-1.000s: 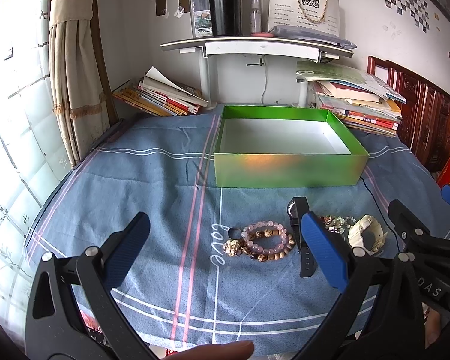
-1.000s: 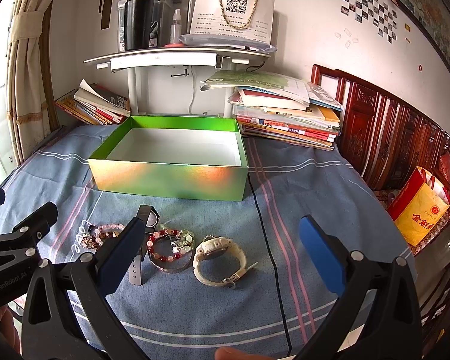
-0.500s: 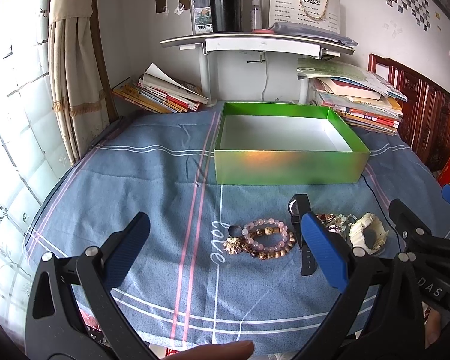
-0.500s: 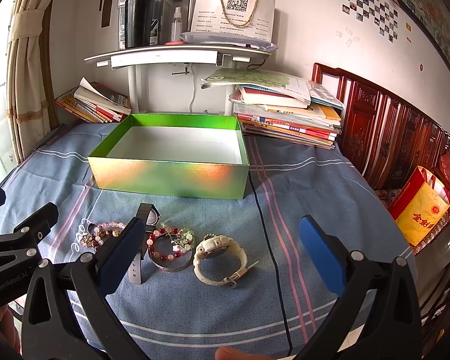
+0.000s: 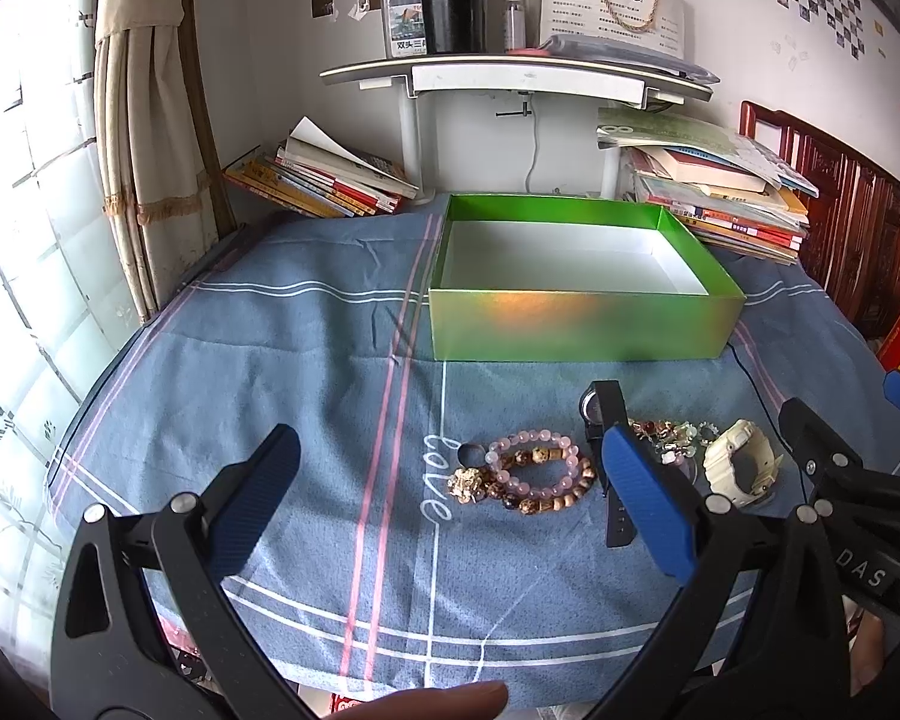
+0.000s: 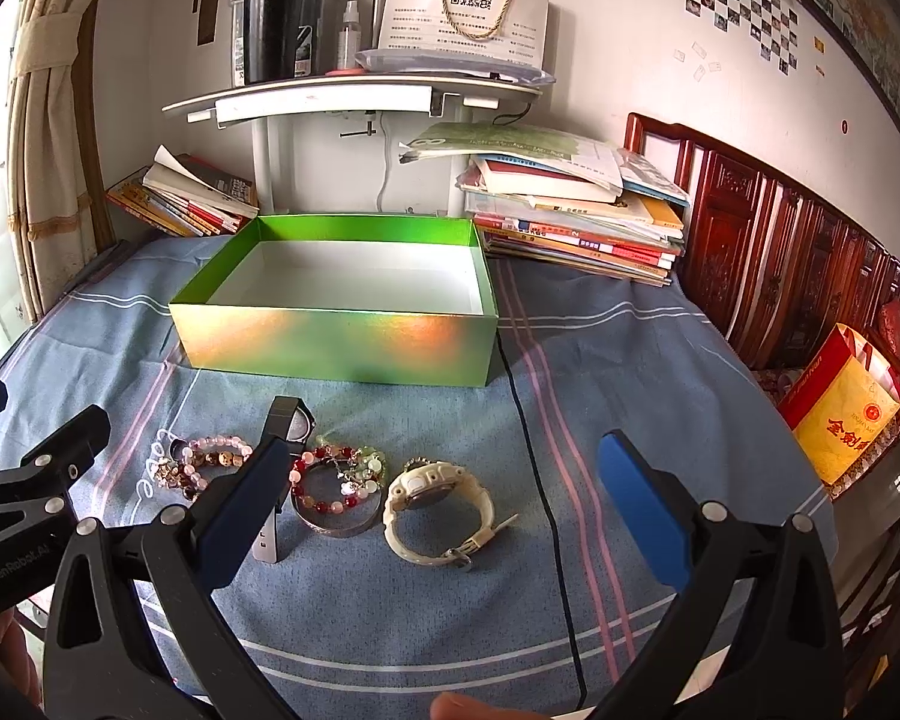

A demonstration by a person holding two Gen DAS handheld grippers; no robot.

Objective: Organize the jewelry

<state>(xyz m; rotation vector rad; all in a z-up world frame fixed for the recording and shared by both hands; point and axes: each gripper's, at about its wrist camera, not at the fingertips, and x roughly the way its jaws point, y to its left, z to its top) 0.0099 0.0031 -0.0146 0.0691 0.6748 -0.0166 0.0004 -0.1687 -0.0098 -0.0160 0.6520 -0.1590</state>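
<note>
An empty green box (image 5: 576, 333) (image 6: 336, 348) stands on the blue cloth. In front of it lie a row of jewelry: pink and brown bead bracelets (image 5: 537, 471) (image 6: 210, 462), a black watch (image 5: 606, 414) (image 6: 291, 426), a red and green bead bracelet on a silver bangle (image 6: 336, 489), and a cream watch (image 5: 741, 468) (image 6: 438, 507). My left gripper (image 5: 450, 480) is open and empty, above the cloth just before the bead bracelets. My right gripper (image 6: 444, 486) is open and empty, before the cream watch.
Stacks of books (image 6: 576, 210) (image 5: 324, 180) lie behind the box on both sides, under a white shelf (image 5: 510, 69). A black cable (image 6: 546, 480) runs over the cloth right of the watch. A red and yellow bag (image 6: 846, 408) stands at the right by a wooden headboard.
Both views have shifted only slightly; the jewelry sits a little lower in the left wrist view. Both grippers stay open and nothing on the cloth has moved.
</note>
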